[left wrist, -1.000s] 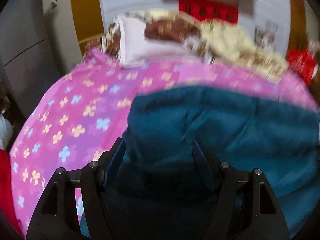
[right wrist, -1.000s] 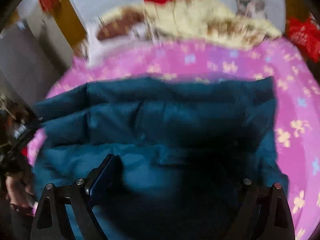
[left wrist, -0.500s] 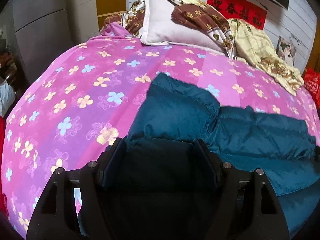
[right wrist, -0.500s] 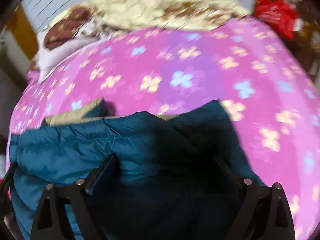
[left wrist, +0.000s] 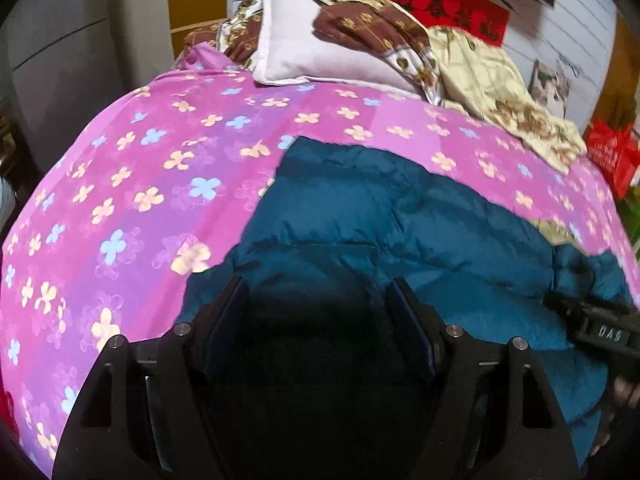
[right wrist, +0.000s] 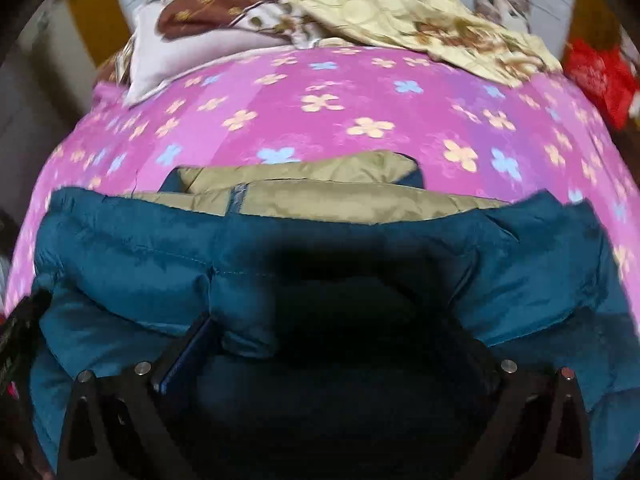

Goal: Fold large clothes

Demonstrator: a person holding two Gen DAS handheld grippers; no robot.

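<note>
Both tongs stand wide apart, the left tongs and the right tongs each with puffy teal jacket bulging between the fingers, though whether they pinch it I cannot tell. The jacket lies along the bed's near edge, olive lining showing. Beyond, a pillow and floral quilt sit at the far edge.

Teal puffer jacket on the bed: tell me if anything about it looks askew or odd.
The teal puffer jacket lies bunched on the pink floral bedsheet. Its olive-tan lining shows along the far edge in the right wrist view, so the fold is uneven. No damage shows.
</note>
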